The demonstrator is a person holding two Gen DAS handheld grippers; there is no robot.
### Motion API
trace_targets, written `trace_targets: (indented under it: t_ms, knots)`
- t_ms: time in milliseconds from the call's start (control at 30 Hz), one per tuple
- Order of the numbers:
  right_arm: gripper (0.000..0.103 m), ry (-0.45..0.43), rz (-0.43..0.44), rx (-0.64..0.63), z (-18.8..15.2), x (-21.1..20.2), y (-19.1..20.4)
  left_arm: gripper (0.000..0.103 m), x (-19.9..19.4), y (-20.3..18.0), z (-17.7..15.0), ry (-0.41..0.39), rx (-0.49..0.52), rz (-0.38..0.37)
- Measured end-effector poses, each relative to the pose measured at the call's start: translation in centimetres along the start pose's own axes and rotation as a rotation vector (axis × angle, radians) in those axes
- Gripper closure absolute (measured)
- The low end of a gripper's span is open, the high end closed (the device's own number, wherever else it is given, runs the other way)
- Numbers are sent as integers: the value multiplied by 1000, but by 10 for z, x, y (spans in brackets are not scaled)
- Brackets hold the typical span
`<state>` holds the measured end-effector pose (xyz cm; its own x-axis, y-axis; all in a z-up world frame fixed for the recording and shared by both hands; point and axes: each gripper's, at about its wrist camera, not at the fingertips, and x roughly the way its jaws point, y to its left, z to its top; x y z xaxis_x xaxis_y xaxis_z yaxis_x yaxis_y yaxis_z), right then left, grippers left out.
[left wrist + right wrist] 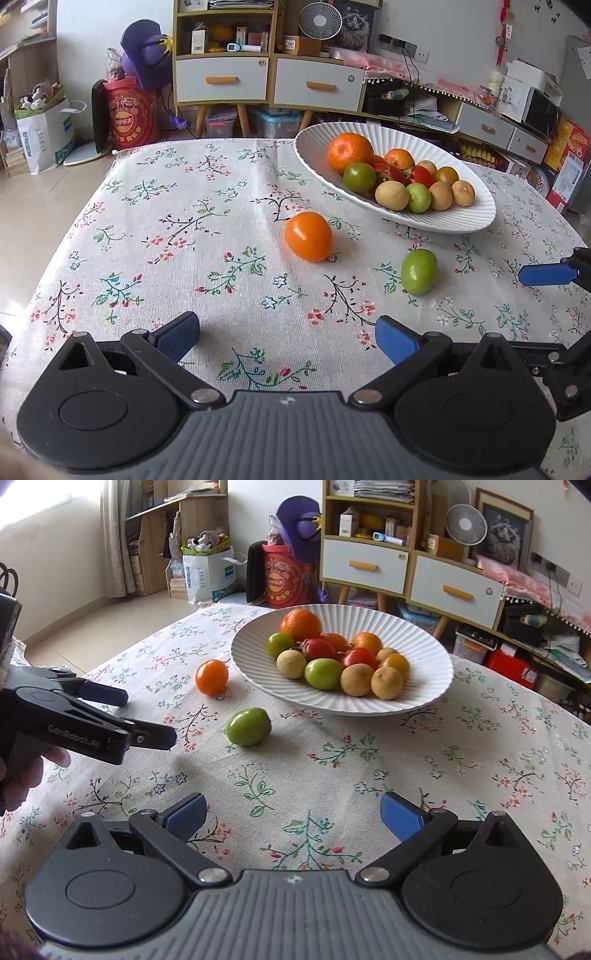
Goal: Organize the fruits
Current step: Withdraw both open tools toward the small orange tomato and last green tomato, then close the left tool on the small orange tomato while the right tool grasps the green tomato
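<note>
An orange tomato [308, 236] and a green fruit [419, 271] lie loose on the flowered tablecloth, in front of a white ribbed plate [461, 218] that holds several oranges, tomatoes and small fruits. My left gripper [286, 338] is open and empty, low over the cloth, short of both loose fruits. My right gripper [293, 818] is open and empty, also short of the green fruit [248, 726] and the orange tomato [211, 676]. The plate [424, 698] lies beyond them. The left gripper [149, 718] shows from the side at the left of the right wrist view.
The table's far edge lies just behind the plate. Beyond it stand a wooden cabinet [266, 79] with white drawers, a red snack tub [129, 112] and bags on the floor. One blue finger of the right gripper [546, 275] enters the left wrist view at the right.
</note>
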<state>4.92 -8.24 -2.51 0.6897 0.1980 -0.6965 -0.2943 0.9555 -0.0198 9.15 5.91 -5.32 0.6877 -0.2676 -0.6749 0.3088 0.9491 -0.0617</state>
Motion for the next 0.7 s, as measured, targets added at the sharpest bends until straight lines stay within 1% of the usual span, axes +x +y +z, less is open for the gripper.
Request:
trace_targets:
  t_ms: [133, 267, 400, 500, 567, 600, 667, 700]
  knots:
    - [3, 8, 3, -5, 2, 7, 3, 7, 5, -4, 0, -26, 43, 17]
    - [3, 6, -2, -6, 4, 13, 6, 7, 11, -7, 3, -51, 60, 17]
    - [2, 5, -11, -15, 5, 18, 8, 6, 18, -9, 11, -50, 58, 20]
    - [1, -4, -13, -24, 5, 19, 9, 7, 24, -11, 17, -50, 35, 40]
    - [1, -5, -12, -22, 6, 20, 8, 9, 27, -12, 19, -62, 15, 54]
    - [1, -6, -12, -23, 6, 21, 8, 12, 28, -12, 20, -68, 6, 62]
    - [1, -12, -11, -33, 5, 21, 9, 19, 29, -12, 23, -79, -11, 75]
    - [1, -16, -10, -39, 5, 20, 9, 26, 29, -12, 25, -84, -17, 79]
